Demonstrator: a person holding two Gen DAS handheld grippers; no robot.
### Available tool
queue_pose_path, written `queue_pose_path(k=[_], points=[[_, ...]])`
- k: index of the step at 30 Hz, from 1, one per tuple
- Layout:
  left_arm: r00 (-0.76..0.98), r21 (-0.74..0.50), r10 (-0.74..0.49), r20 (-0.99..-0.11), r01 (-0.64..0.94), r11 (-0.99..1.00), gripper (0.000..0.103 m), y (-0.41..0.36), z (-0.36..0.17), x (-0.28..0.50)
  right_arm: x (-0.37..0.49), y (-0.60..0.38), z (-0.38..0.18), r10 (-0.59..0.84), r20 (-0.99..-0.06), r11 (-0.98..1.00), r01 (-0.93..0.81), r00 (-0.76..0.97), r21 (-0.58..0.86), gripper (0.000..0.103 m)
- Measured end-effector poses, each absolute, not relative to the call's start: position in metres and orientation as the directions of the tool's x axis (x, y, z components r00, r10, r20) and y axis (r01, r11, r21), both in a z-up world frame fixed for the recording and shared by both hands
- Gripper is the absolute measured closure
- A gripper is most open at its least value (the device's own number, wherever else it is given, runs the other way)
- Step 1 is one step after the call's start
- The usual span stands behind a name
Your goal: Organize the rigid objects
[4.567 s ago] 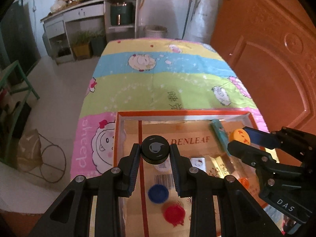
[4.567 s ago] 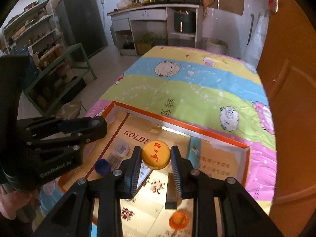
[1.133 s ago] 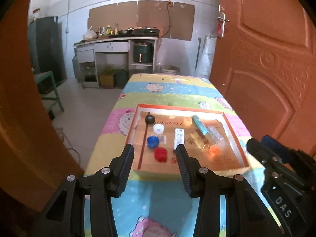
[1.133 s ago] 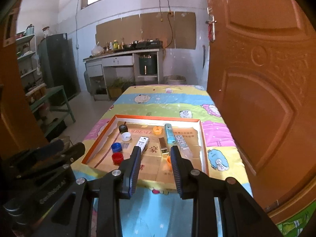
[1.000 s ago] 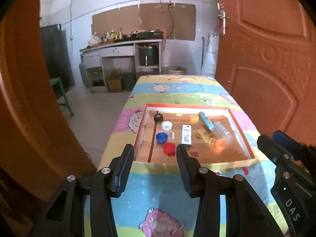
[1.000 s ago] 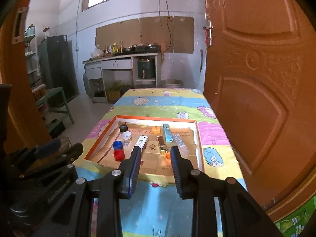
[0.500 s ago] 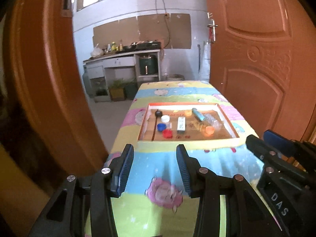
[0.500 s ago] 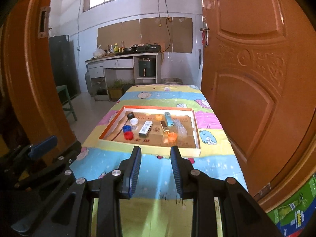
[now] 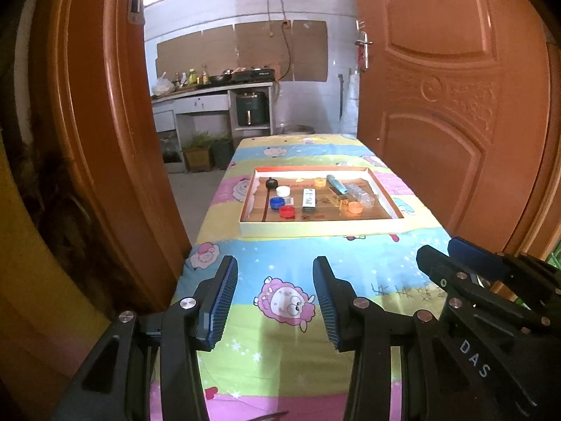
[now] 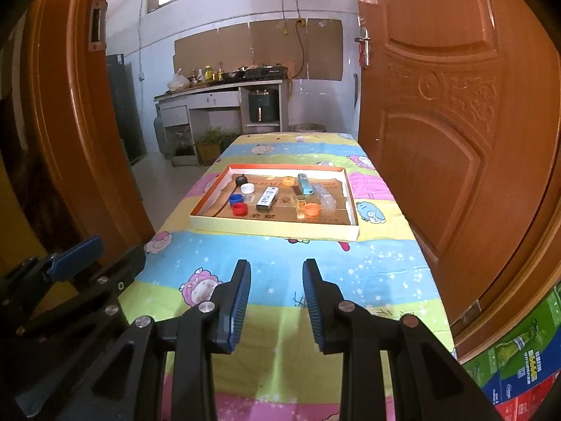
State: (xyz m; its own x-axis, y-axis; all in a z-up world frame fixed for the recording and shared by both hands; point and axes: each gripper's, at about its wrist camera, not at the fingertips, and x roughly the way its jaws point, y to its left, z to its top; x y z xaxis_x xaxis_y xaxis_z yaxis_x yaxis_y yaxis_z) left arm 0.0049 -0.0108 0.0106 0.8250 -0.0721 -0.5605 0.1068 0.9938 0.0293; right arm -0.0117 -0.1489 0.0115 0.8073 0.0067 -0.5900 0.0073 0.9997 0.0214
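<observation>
An orange-rimmed cardboard tray lies far ahead on the table. In it are black, white, blue and red caps, a white remote, two orange caps, a teal tube and a clear bottle. My left gripper is open and empty over the near end of the table. My right gripper is open and empty beside it, also seen in the left wrist view.
The table carries a cartoon sheep cloth. Orange wooden doors stand close on the left and right. A kitchen counter is at the back. A green carton lies low right.
Both grippers have let go of their caps, which now lie in the tray, and have pulled far back from the tray toward the near end of the table.
</observation>
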Motion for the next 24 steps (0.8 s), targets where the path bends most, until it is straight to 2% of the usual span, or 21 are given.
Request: queue_pose_path(k=[24], points=[[0.813, 0.013, -0.075, -0.577, 0.101, 0.995, 0.056, -0.0107, 0.0077, 0.0122, -0.0085, -0.1527, 0.0142, 0.025, -0.587, 0.999, -0.006, 0.809, 0.035, 0.072]])
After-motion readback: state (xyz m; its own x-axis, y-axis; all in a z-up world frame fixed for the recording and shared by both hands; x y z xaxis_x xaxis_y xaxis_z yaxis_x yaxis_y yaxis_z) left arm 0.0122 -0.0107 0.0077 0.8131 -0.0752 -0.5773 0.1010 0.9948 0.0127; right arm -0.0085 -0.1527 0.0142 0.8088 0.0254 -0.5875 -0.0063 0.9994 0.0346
